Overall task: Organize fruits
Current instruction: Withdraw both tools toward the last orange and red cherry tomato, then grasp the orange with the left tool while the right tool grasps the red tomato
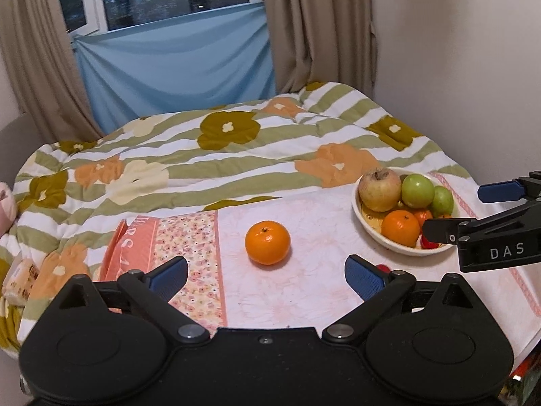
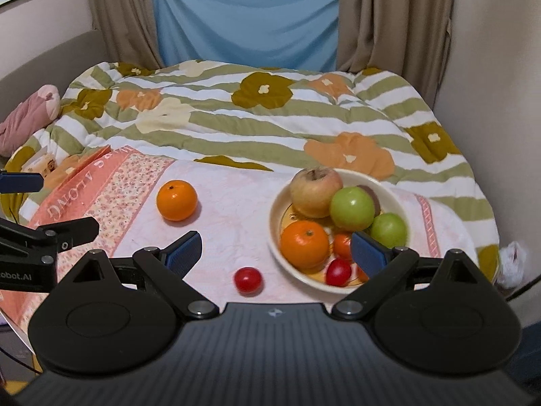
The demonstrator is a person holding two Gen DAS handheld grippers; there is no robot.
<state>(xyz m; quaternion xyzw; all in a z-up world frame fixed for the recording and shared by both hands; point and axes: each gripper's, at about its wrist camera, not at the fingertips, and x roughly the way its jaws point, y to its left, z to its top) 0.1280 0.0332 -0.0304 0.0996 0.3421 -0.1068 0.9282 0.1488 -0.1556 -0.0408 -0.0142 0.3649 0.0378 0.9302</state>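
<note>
A bed carries a flowered quilt (image 2: pixel 257 115) with a pink towel (image 2: pixel 236 203) spread over it. On the towel stands a cream bowl (image 2: pixel 275 237) holding apples and oranges. A loose orange (image 1: pixel 267 243) lies left of the bowl, well apart, and a small red tomato (image 2: pixel 248 280) sits nearer. Left tongs (image 1: pixel 267 270) and right tongs (image 2: pixel 275 253) both gape wide, empty.

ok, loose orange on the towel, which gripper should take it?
Probably left. The orange sits centred just ahead of the open left gripper; the right gripper faces the bowl, orange off to its side.
</note>
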